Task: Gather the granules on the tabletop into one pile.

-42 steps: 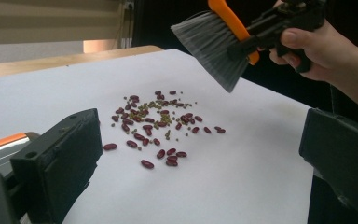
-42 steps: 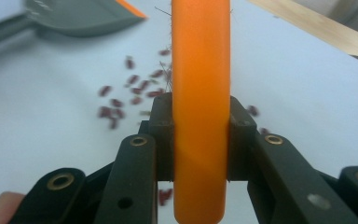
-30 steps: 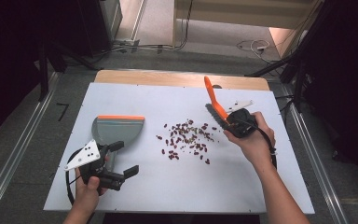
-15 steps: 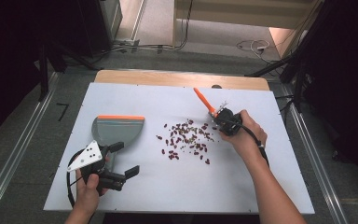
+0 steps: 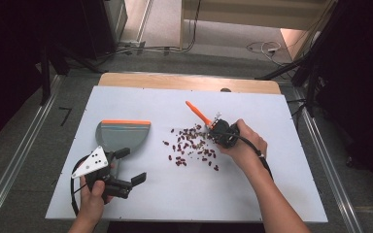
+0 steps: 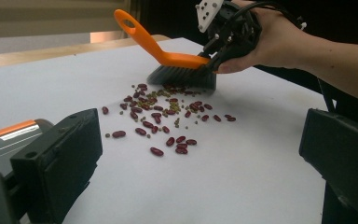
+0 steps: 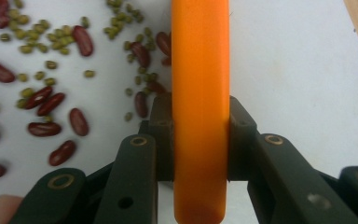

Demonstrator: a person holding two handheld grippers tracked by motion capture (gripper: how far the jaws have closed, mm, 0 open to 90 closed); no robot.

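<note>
An orange-handled brush (image 5: pixel 197 114) is clamped in my right gripper (image 5: pixel 221 133), whose jaws are shut on the handle (image 7: pixel 199 93). Its dark bristles (image 6: pixel 182 77) rest at the far right edge of a scatter of red and small green beans (image 5: pixel 189 145) on the white tabletop. A grey dustpan (image 5: pixel 121 136) with an orange lip lies to the left of the beans. My left gripper (image 5: pixel 130 166) stands open just in front of the dustpan, with nothing between its jaws. From the left gripper view the beans (image 6: pixel 163 121) lie straight ahead and the dustpan (image 6: pixel 9 135) is behind the left jaw.
The white board (image 5: pixel 281 184) covers a wooden table (image 5: pixel 184 81), with its near edge by the person's forearms. Metal rails (image 5: pixel 330 160) run along both sides on the floor. Cables (image 5: pixel 262 47) lie on the floor beyond the table.
The right gripper has come down and to the left with the brush, bringing the bristles onto the edge of the beans and tilting the handle lower. The left gripper has stayed put.
</note>
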